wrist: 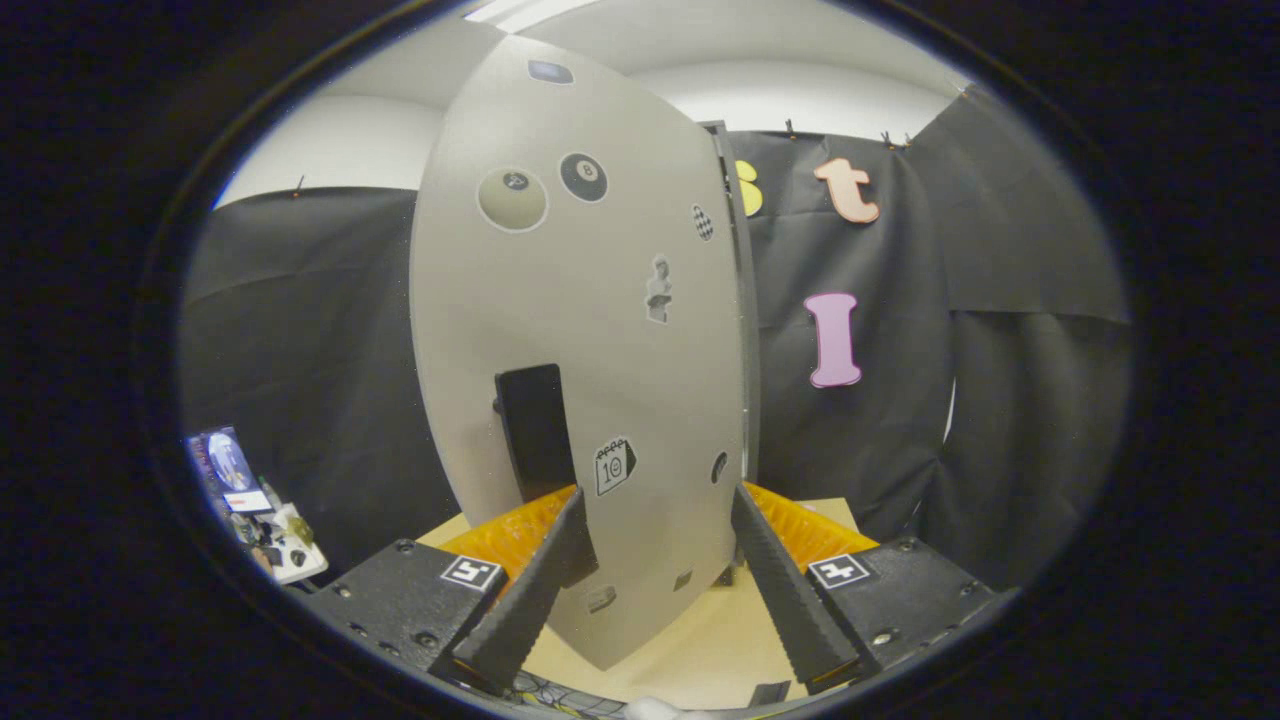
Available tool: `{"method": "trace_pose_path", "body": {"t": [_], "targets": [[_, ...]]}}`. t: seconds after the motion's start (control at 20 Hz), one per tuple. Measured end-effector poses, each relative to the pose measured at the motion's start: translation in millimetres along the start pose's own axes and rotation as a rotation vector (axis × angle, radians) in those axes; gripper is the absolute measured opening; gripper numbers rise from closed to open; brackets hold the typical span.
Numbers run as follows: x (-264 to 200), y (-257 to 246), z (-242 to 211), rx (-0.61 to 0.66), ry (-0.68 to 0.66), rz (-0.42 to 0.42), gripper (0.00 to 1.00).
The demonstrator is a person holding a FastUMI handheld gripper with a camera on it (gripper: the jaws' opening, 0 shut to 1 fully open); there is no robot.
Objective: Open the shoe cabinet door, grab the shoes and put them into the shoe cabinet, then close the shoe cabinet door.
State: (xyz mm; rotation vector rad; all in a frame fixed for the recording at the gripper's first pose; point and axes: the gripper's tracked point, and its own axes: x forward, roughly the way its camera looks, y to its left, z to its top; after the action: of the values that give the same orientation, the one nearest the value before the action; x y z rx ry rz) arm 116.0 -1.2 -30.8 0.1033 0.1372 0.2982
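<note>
Pointing level at the grey shoe cabinet door (570,330), the gripper (655,525) holds its jaws wide, the door's lower part between the fingers, the left fingertip (565,530) overlapping its black handle (535,430), contact unclear.

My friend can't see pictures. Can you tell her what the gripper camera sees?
A tall grey cabinet door with stickers and a black handle stands just ahead of the gripper. Its two black fingers are spread open, one on each side of the door's lower part, above a pale table.
</note>
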Motion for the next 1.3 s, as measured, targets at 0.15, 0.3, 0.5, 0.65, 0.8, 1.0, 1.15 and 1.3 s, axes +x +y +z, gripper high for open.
{"method": "trace_pose_path", "body": {"t": [0.15, 0.3, 0.5, 0.65, 0.8, 1.0, 1.15, 1.3], "targets": [[30.5, 36.9, -4.5, 0.034, 0.018, 0.020, 0.97], [59.0, 60.3, 0.2, 0.020, 0.017, 0.002, 0.97], [80.7, 77.4, 7.3, -0.008, -0.008, -0.032, 0.97], [82.3, 82.7, 7.0, -0.018, -0.008, -0.052, 0.97], [72.7, 81.2, 2.5, -0.015, 0.013, -0.076, 0.97], [57.7, 80.6, 2.9, -0.007, 0.004, -0.108, 0.97], [39.2, 75.9, 4.0, -0.011, -0.006, -0.148, 0.97], [13.9, 67.7, 0.7, 0.004, -0.012, -0.202, 0.97]]}}
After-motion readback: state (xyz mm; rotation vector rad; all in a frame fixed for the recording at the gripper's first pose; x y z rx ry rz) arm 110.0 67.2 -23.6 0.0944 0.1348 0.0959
